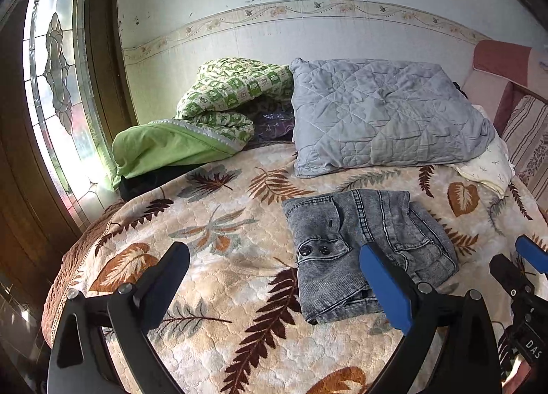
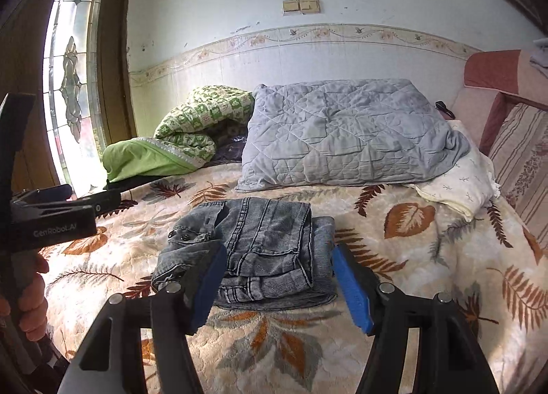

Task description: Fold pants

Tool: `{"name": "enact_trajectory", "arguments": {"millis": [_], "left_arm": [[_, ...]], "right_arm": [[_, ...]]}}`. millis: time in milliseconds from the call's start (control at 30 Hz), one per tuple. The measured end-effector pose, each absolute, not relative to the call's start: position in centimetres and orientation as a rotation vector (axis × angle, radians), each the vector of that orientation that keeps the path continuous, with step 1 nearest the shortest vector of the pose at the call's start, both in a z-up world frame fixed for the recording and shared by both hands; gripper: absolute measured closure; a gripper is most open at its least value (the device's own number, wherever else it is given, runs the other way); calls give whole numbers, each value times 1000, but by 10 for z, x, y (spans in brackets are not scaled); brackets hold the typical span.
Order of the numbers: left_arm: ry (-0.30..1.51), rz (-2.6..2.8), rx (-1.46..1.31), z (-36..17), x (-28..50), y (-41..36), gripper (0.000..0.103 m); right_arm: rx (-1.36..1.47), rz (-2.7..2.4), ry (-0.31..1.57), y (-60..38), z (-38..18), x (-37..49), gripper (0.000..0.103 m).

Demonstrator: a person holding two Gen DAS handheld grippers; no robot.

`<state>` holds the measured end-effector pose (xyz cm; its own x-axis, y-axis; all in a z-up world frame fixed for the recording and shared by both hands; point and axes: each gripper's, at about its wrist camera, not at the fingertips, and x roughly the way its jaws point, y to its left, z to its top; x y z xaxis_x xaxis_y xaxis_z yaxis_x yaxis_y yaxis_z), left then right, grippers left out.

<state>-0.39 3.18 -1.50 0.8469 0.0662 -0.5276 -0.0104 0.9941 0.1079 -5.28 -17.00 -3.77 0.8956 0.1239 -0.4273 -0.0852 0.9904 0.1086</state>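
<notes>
On bed (image 2: 394, 257): pants (image 2: 260, 250), folded, soft heavy denim, best gripped at thick folded edge; left gripper (image 1: 274, 277) and right gripper (image 2: 279, 277) fingers spread, empty

Your pants (image 2: 253, 250) are grey washed denim, matt and a bit rough, with raised seams and two glossy dark buttons (image 1: 313, 250). They sit on a plush, fuzzy leaf-print bedspread (image 2: 411, 257) with a quilted look. The pillow (image 2: 342, 133) behind is soft stitched grey cloth, crinkly. The green blanket (image 1: 212, 113) is smooth cotton-looking fabric. Your gripper arms are matt black plastic with shiny metal pins, and the blue pads (image 2: 352, 291) look ribbed and rubbery.
</notes>
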Motion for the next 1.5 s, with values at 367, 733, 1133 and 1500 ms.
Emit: {"name": "enact_trajectory", "arguments": {"millis": [367,733,1133,1500], "left_arm": [[582,66,104,-24,0,38,4],[536,31,138,-21,-7,30,4],[499,21,127,-14,-13,34,3],[477,-2,144,-11,-20,29,3]], "right_arm": [[72,70,522,-173,-52,-37,36],[54,83,570,-170,-59,-32,35],[41,93,577,-166,-60,-32,36],[43,92,575,-166,-60,-32,35]]}}
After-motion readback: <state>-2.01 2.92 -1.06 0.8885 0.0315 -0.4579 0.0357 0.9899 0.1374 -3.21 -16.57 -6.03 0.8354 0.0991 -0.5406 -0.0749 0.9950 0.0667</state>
